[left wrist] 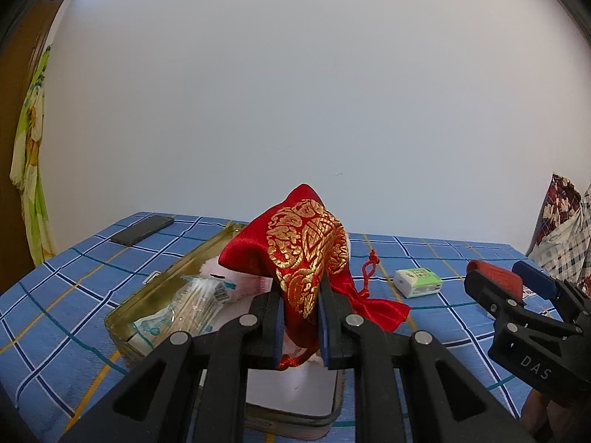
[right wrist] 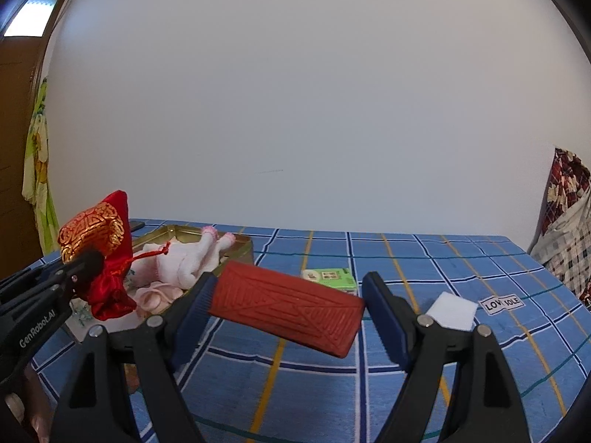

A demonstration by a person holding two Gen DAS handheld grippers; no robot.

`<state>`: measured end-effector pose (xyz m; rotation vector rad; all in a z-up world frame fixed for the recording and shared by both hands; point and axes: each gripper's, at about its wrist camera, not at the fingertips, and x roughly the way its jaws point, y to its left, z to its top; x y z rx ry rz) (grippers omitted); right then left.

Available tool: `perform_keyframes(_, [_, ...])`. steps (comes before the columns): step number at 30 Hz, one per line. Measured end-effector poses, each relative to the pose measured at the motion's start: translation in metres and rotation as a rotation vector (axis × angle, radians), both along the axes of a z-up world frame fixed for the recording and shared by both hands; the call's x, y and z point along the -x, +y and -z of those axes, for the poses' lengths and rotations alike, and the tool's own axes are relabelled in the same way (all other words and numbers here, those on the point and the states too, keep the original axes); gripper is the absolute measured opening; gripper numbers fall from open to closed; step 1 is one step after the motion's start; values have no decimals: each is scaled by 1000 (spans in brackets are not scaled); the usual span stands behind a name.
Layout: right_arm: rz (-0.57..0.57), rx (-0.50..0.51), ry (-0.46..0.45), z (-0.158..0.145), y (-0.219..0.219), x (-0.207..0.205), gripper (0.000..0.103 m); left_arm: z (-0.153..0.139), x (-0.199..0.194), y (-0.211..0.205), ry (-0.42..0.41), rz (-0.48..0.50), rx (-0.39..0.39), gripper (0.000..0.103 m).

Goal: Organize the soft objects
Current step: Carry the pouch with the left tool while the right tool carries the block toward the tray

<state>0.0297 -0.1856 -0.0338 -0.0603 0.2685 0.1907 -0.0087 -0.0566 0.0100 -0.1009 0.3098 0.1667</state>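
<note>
Black gripper arms fill the foreground of both wrist views. Beyond them a table under a blue checked cloth [right wrist: 314,361] runs back to a plain white wall [left wrist: 295,92]. On its left part sits an open gold tin [left wrist: 122,317], with a packet of cotton swabs [left wrist: 199,297] and a pink-and-white plush toy [right wrist: 184,258] lying inside it. The left gripper [left wrist: 301,317] has its fingers pressed together on a red pouch with gold embroidery [left wrist: 303,243], which is held up above the tin with its red cord dangling. The right gripper [right wrist: 286,312] has its fingers spread wide, and a red rectangular case with a carved pattern [right wrist: 284,310] is clamped lengthwise between them, tilted, above the cloth to the right of the tin. A dark phone [left wrist: 142,229] lies at the far left corner. A small green-and-white tissue pack [left wrist: 417,281] rests near the middle of the table. A white pad [right wrist: 451,310] and a label [right wrist: 502,302] lie just beside each other at the right.
</note>
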Motion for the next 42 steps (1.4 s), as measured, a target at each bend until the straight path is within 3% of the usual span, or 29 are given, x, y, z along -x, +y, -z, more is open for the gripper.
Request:
perform_keyframes(31, [-96, 39, -31, -2, 46, 3, 81, -26, 29, 8, -18, -44, 2, 16])
perform_keyframes(42, [-232, 15, 32, -15, 84, -12, 81, -47, 2, 33, 105, -28, 15, 16])
